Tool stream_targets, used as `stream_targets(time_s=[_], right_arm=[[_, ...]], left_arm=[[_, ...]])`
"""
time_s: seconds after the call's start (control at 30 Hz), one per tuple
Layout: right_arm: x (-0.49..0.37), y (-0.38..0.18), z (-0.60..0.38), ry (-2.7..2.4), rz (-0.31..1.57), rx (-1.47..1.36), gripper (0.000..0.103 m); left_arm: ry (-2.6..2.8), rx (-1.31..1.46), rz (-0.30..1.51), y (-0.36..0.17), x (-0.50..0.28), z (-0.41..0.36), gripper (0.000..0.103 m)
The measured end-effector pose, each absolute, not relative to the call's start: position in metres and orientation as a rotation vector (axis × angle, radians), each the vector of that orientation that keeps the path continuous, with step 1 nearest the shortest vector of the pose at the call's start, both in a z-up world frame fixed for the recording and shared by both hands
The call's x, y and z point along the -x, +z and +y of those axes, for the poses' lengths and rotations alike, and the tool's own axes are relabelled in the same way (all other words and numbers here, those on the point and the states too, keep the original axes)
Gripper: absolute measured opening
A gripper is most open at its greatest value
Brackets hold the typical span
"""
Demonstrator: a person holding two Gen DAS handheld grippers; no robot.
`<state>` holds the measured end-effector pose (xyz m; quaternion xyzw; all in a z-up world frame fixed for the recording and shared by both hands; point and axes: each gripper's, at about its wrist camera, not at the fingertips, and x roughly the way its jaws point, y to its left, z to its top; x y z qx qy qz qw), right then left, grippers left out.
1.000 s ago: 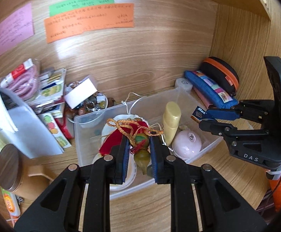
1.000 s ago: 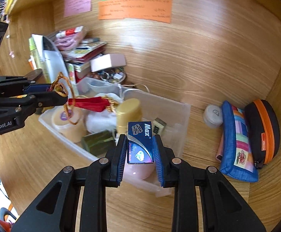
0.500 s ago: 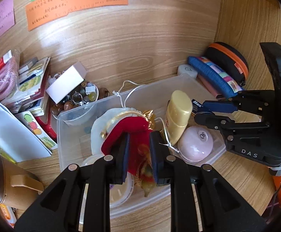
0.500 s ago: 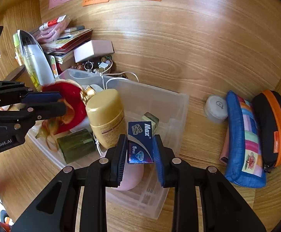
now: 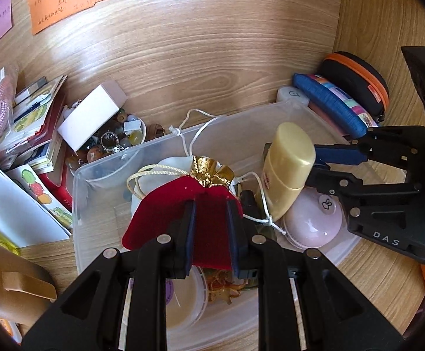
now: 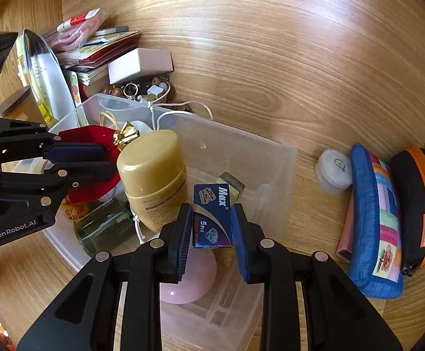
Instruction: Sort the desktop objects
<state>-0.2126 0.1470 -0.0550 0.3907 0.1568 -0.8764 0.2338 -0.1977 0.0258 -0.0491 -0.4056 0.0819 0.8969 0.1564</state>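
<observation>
Your left claw is clamped on the red pouch, pinching the velvet near its lower edge, with the gold neck and drawstring on the far side. The pouch hangs over the left half of the clear bin, above a white bag and a round tub. It looks soft and light, so it will sag and fold around the pads; its cord loops could snag on the yellow bottle just to its right. A hold closer to the gathered neck would probably control it better than the loose cloth

Your right claw holds the blade box, a small blue carton marked Max, its narrow sides against the pads. The left pad presses it; whether the right pad touches, you cannot tell from here. The box sits over the near right part of the bin, above the pink case and just right of the bottle. The carton seems stiff, light and smooth-faced, so it may slide if the grip eases; squeeze across the short sides, as now, not the printed face, and avoid crushing it

The bin rests on the bench. To the right lie a white jar, a blue purse and a black case, well apart from both claws. Far left, a bead dish sits under a white block
</observation>
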Motion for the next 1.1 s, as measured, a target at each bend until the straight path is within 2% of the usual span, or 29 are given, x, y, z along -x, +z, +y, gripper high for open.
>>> stream_targets(time_s=[0.23,0.3,0.43,0.53,0.7,0.87,1.0,1.1], right_arm=[[0.213,-0.054,0.148,-2.433,0.452,-1.052,0.025],[0.213,-0.053,0.149,-2.436,0.449,-1.051,0.03],[0.211,-0.05,0.149,-2.444,0.453,-1.036,0.035],[0.209,-0.047,0.151,-2.449,0.453,-1.03,0.04],[0.205,-0.04,0.156,-2.47,0.443,-1.007,0.045],[0.196,-0.031,0.162,-2.49,0.421,-0.99,0.056],[0.19,-0.026,0.166,-2.5,0.401,-0.99,0.059],[0.183,-0.023,0.167,-2.516,0.396,-0.982,0.068]], left_arm=[[2.576,1.153,0.242,-0.047,0.196,0.026,0.019],[2.578,1.15,0.24,-0.046,0.195,0.025,0.02],[2.595,1.13,0.25,-0.043,0.191,0.025,0.036],[2.599,1.123,0.24,-0.039,0.188,0.024,0.041],[2.629,1.102,0.222,-0.031,0.181,0.021,0.057],[2.679,1.066,0.224,-0.021,0.17,0.017,0.076],[2.717,1.053,0.21,-0.014,0.161,0.014,0.085],[2.759,1.039,0.186,-0.009,0.153,0.01,0.093]])
